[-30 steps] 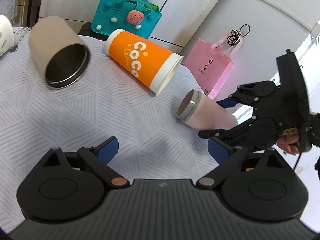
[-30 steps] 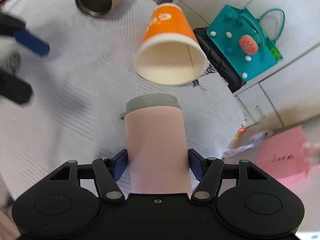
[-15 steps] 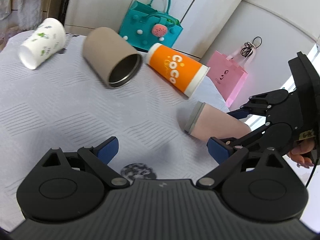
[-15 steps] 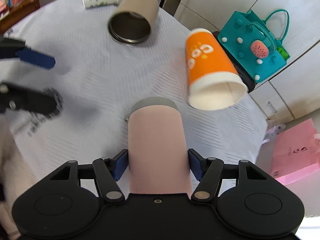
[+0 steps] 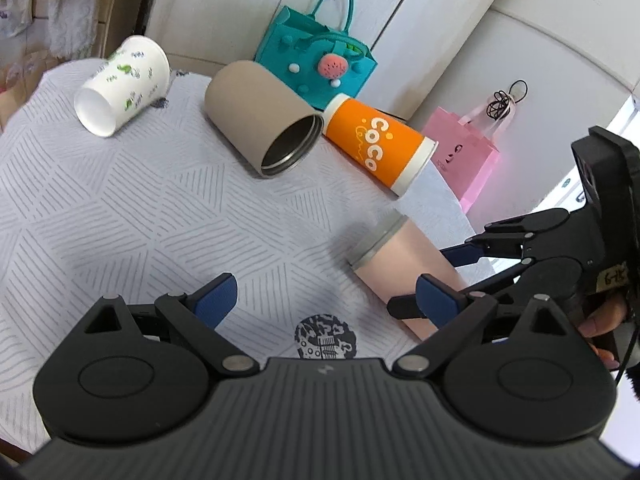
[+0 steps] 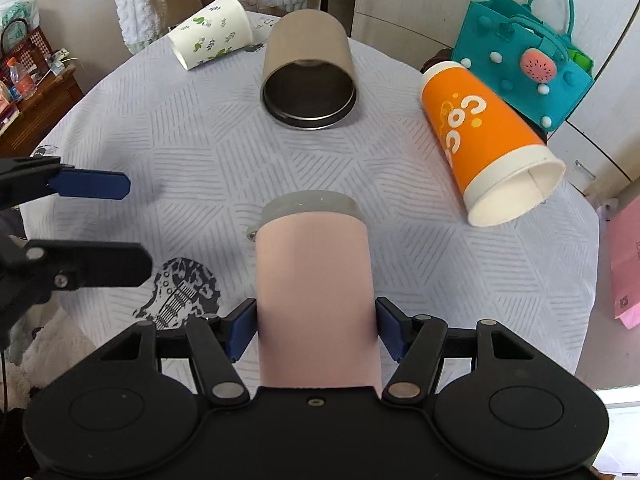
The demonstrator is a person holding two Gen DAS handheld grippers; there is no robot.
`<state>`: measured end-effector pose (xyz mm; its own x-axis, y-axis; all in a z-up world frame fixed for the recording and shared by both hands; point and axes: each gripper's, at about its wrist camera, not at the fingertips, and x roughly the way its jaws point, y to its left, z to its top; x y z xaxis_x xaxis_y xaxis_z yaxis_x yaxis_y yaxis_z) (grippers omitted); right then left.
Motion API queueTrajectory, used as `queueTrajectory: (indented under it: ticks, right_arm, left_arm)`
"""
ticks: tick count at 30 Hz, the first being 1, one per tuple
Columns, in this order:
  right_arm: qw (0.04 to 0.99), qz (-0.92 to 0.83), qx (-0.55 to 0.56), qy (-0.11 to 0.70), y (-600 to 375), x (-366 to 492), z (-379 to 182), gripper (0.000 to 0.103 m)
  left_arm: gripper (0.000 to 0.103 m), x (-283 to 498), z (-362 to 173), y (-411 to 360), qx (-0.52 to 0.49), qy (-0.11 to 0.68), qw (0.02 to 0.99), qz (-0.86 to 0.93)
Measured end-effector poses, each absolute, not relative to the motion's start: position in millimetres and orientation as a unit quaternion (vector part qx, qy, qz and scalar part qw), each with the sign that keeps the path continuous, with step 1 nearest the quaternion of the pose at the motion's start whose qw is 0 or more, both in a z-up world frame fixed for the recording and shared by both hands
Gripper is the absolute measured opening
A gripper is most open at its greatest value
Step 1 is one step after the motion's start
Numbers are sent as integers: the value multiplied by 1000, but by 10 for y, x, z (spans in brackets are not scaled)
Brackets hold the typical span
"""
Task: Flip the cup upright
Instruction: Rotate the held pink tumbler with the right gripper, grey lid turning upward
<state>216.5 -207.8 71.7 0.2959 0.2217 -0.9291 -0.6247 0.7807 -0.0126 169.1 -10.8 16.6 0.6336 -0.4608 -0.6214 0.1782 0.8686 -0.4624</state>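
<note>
My right gripper (image 6: 316, 328) is shut on a pink cup (image 6: 314, 292) with a grey rim. The cup points away from me, tilted over the table. In the left wrist view the pink cup (image 5: 400, 260) is at the right, held by the right gripper (image 5: 448, 280). My left gripper (image 5: 326, 294) is open and empty above the tablecloth; it shows at the left of the right wrist view (image 6: 132, 226). A tan metal cup (image 6: 308, 76), an orange "CoCo" paper cup (image 6: 488, 140) and a white leaf-print cup (image 6: 210, 30) lie on their sides.
The round table has a pale grey patterned cloth (image 6: 192, 152) with a guitar print (image 6: 180, 296). A teal felt bag (image 6: 524, 56) and a pink paper bag (image 5: 464, 156) stand beyond the table's far edge. A wooden shelf (image 6: 28, 100) is at the left.
The right gripper has lifted and tipped the pink cup, so more of the table shows behind it. The left gripper has drawn back and stays open.
</note>
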Motion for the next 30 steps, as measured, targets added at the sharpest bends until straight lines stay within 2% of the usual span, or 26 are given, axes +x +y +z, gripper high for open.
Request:
queueTrajectory:
  ticks: [6,8,18,21,22,23,26,30]
  right_arm:
    - [794,288,-172,507,-2156,2084,846,68]
    - [799,296,-173,494,-2194,2053,913,75]
    - [780,330,-161,508,-2322,2110,862,75]
    - [774,339,-156,512,-2350,2106,802,74]
    - [774,339,-156,511,-2361,2100,787,73]
    - [775,340,-152,510,-2377,2099,775,67]
    - [775,350,-136,508,-2424,2089,765,67]
    - [776,358,-112,507,-2493,2108,741,67]
  left_arm:
    - [97,1761,82,-119,-203,408,869,-190]
    - [97,1788,61,-139,-210,413,865,-192]
    - [97,1944,-72,-414,-283,437,823,-229]
    - [92,1996,-128,-544,-292,446,813,-233]
    - [89,2018,-153,-575,-296,450,810,-233]
    - [86,2037,-186,-608,-301,455,805,-235]
    - [74,2102,-266,-649,-325,465,789,-237]
    - [73,2118,-289,-651,-337,451,794,-229]
